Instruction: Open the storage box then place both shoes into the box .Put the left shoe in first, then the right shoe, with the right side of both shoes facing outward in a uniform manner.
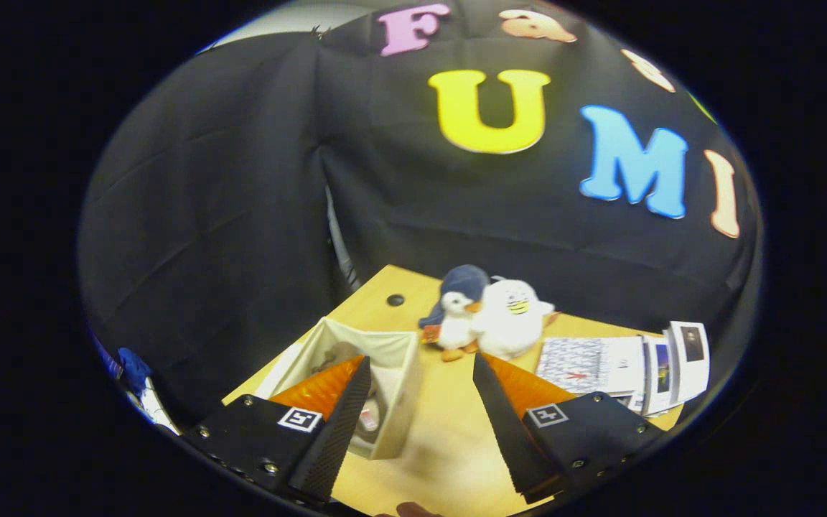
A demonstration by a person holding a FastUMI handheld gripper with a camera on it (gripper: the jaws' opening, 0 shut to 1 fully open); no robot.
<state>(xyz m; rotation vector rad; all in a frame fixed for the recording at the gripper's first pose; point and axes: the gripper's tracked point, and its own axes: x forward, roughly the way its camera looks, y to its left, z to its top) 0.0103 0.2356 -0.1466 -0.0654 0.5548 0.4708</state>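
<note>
— Fingers first: what is the gripper (421,370) doing?

— Both fingers (334,424) stand wide apart with nothing between them but bare table (449,445). They hold nothing and hang above the wood.

— And the storage box (399,359)?

— It sits toward the table's left edge, open at the top, pale fabric walls. The left finger crosses in front of it and hides much of its inside and its near left corner. The box's right wall lies in the gap between the fingers, closer to the left one.

— Anything inside it?

— Something grey and rounded (338,355) shows near the back wall, and a small reddish and white patch lower down by the finger. It is too blurred and covered to say whether that is a shoe.

— What lies further right?

— A small dark hole (395,299) in the table near the far edge. Then two plush toys side by side, touching: a blue and white penguin (456,309) and a white duck (510,316), beyond the fingertips. Right of them, printed sheets and photos (629,366) are spread toward the right edge, partly behind the right finger.

— And at the very bottom?

— A sliver of something brownish at the near edge, cut off; I cannot tell what it is.
</note>
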